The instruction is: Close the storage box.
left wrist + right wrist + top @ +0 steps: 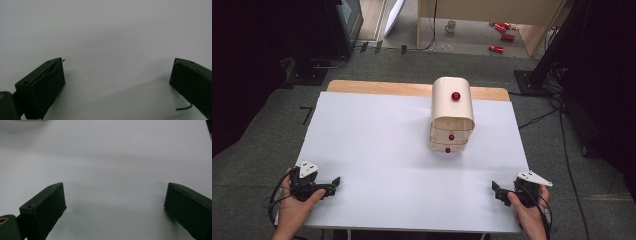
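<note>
Black left claw (117, 75) and right claw (115, 200) gape wide, empty.

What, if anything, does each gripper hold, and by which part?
Nothing. The left gripper and right gripper are both open and empty over the table.

No readable text, labels, brand marks, numbers or signs in any view. Wooden drawer cabinet (452, 113) on the table (377, 150): plain fronts with red knobs, no lettering. Red cans (502, 31) on the floor beyond the table probably carry print, but it is too small and blurred to read. White mug (451, 26) on the floor nearby: no legible mark. Grey plates on top of both claws look blank in the high view. Both gripper views: plain white table surface between black jaws, nothing written.
</note>
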A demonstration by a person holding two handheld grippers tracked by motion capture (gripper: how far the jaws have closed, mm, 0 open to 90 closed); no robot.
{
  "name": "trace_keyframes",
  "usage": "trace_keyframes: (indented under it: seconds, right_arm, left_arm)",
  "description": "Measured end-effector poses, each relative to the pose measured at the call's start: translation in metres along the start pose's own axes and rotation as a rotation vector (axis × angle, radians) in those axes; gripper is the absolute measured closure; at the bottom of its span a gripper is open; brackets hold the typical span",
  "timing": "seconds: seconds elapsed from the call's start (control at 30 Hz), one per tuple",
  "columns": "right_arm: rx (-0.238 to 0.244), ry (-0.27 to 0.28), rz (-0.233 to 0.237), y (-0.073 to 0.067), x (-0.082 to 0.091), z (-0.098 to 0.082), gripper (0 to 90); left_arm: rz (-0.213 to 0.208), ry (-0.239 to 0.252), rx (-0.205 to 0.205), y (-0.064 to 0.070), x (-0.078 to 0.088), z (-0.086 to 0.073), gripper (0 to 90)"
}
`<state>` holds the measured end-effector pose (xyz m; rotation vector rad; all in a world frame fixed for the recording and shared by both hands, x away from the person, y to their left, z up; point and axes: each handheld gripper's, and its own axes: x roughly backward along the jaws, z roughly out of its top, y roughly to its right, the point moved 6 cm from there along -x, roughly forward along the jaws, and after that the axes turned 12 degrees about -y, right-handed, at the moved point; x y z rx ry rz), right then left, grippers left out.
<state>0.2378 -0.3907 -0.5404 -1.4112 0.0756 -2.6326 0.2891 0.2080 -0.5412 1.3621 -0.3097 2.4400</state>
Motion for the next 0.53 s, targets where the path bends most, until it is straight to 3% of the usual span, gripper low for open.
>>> trace_keyframes:
  seconds: [0.33,0.53]
  right_arm:
    - [-0.002,0.008,0.001,0.0031,0.0006,-0.0021,2.8]
    - [-0.008,0.02,0.028,0.0035,0.0002,-0.0025,0.2]
  left_arm:
    - [0.0,0.0,0.0,0.0,0.0,0.0,0.0]
    - [0.0,0.0,0.0,0.0,0.0001,0.0,0.0]
